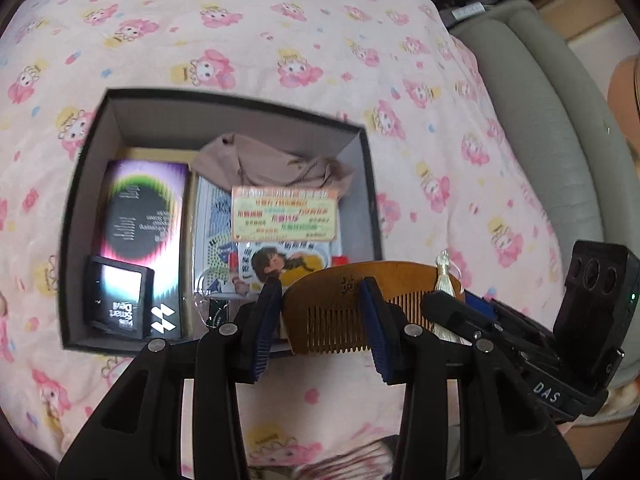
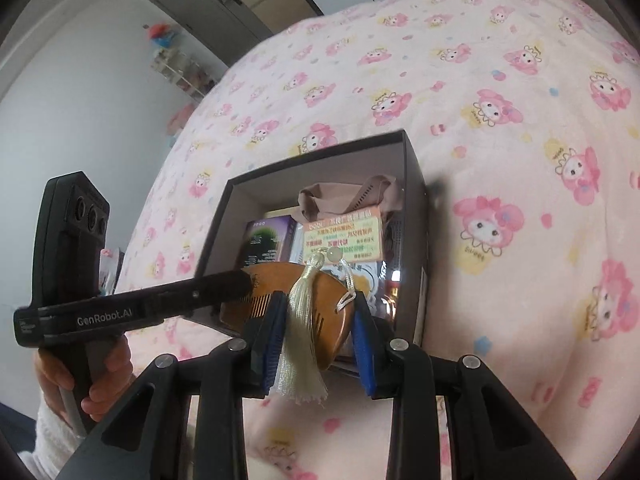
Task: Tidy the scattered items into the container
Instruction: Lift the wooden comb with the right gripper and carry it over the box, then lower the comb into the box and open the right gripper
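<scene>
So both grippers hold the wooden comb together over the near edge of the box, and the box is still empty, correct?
Not empty. The left wrist view shows the box already holding packages and a beige cloth. The rest stands: both grippers, left and right, hold the wooden comb at its near edge.

Bedspread [image 1: 280, 32] showing pale pink with pink cartoon-character print. Box [image 1: 72, 216] showing black outside, grey inside. Comb [image 1: 340, 304] glowing amber-brown wood; tassel [image 2: 300, 344] hanging cream. Claw pads [image 2: 362, 344] showing blue.
</scene>
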The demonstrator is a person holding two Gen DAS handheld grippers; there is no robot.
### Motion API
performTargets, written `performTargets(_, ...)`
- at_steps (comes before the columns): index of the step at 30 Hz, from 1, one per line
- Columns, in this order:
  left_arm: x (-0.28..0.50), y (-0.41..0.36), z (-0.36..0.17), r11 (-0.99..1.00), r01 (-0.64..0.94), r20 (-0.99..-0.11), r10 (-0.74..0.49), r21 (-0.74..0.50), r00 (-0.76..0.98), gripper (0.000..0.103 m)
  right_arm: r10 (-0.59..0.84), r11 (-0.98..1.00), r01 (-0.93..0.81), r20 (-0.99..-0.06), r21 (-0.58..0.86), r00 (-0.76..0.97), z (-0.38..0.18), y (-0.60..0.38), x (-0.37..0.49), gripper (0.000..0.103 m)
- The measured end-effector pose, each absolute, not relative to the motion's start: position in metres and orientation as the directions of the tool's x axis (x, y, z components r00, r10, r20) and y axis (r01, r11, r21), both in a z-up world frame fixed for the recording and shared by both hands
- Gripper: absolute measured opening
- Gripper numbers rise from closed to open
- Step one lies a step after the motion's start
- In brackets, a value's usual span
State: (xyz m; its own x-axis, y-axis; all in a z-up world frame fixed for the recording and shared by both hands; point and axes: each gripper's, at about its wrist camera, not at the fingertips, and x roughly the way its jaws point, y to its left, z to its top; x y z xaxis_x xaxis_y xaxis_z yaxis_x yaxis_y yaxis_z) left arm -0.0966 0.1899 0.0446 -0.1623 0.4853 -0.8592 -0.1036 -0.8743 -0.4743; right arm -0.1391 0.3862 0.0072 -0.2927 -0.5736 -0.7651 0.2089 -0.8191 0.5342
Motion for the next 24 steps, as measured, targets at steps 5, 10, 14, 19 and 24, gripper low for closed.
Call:
performTargets(5,-0.109,0.169,0.094,-0.872,-0.059,-0.861,0.49,-0.487,-0.136,0.041,-0.568,-0.822,0.196,-0.796,0.535,-0.211,0.054,0.36,-0.157,0.028)
performTargets(10,-0.119,0.145,0.098,-0.849,-0.011,-0.844,0.526,-0.528,-0.108,0.042,-0.536,-0.838,0.238,-0.822,0.491,-0.192,0.081,0.33,-0.168,0.028)
performTargets(14,-0.133,0.137,0.07,-0.865,-0.002,-0.859,0.498,-0.501,-0.117,0.042,-0.557,-0.824,0.225,-0.815,0.519,-0.158,0.049,0.32,-0.178,0.028)
performTargets(19,-0.15,0.133,-0.002,-0.866,0.067,-0.867,0.488,-0.496,-0.105,0.039,-0.571,-0.815,0.197,-0.813,0.545,-0.115,-0.018,0.319,-0.195,0.028)
performTargets(24,-0.154,0.131,-0.056,-0.862,0.128,-0.872,0.48,-0.49,-0.098,0.039,-0.564,-0.817,0.184,-0.824,0.546,-0.057,-0.071,0.316,-0.2,0.028)
